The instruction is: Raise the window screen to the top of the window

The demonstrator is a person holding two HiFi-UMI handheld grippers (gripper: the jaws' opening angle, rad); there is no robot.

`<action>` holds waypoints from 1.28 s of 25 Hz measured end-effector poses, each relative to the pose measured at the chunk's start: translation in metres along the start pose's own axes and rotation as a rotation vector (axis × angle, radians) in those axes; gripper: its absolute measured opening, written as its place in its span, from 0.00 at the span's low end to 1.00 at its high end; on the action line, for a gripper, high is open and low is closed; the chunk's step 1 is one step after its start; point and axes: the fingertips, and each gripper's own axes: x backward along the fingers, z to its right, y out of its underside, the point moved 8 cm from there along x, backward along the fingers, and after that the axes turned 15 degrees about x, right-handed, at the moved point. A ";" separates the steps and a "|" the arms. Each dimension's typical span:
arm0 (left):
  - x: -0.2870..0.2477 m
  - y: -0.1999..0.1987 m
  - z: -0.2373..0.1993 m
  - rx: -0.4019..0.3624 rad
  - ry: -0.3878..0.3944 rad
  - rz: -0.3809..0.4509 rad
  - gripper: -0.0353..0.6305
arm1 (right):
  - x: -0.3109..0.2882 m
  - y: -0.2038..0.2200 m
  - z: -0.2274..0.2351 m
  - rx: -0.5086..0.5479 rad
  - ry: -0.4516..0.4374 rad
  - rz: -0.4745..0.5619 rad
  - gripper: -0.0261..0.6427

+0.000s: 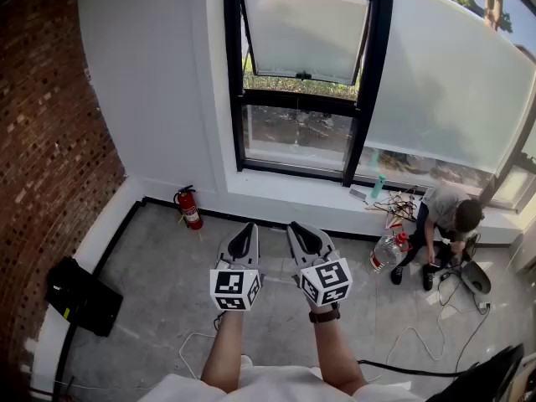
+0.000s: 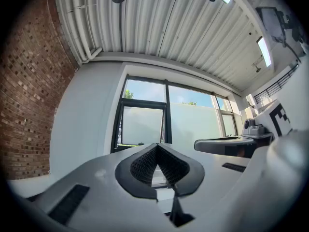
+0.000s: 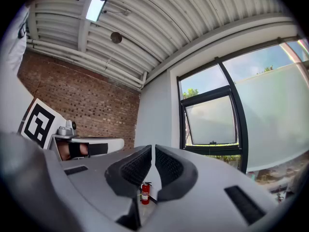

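The black-framed window [image 1: 301, 82] stands in the white wall ahead, across the grey floor. Its upper frosted sash [image 1: 306, 32] is tilted outward at the bottom; greenery shows through the lower pane. I cannot make out a screen apart from the panes. Both grippers are held side by side, well short of the window. My left gripper [image 1: 245, 229] is shut and empty; its pads meet at the tip [image 2: 157, 146], with the window [image 2: 142, 124] beyond. My right gripper [image 1: 300, 227] is shut too, only a thin slit between its pads [image 3: 153, 148], with the window [image 3: 211, 120] to its right.
A red fire extinguisher [image 1: 189, 208] stands on the floor by the wall, left of the window. A person [image 1: 444, 224] crouches at the right among cables beside a water jug [image 1: 387, 252]. A black case [image 1: 79, 296] lies by the brick wall [image 1: 42, 141].
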 end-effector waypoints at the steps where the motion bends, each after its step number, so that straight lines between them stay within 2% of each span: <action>1: 0.000 0.000 -0.001 -0.001 -0.001 0.002 0.05 | -0.001 0.000 0.000 0.003 -0.003 -0.001 0.08; 8: 0.004 -0.003 -0.024 0.002 -0.005 -0.006 0.05 | -0.019 0.003 -0.015 0.000 -0.005 -0.022 0.08; 16: 0.023 -0.013 -0.087 -0.008 0.010 -0.030 0.06 | -0.067 0.010 -0.066 -0.070 0.036 -0.050 0.08; 23: 0.036 -0.003 -0.133 0.047 0.014 -0.056 0.05 | -0.100 0.018 -0.109 -0.089 0.032 -0.057 0.08; 29: 0.006 0.007 -0.151 0.104 0.012 -0.067 0.05 | -0.126 0.029 -0.095 -0.049 -0.023 -0.073 0.08; 32: -0.020 0.018 -0.165 0.108 0.006 -0.081 0.05 | -0.151 0.041 -0.084 -0.061 -0.031 -0.049 0.08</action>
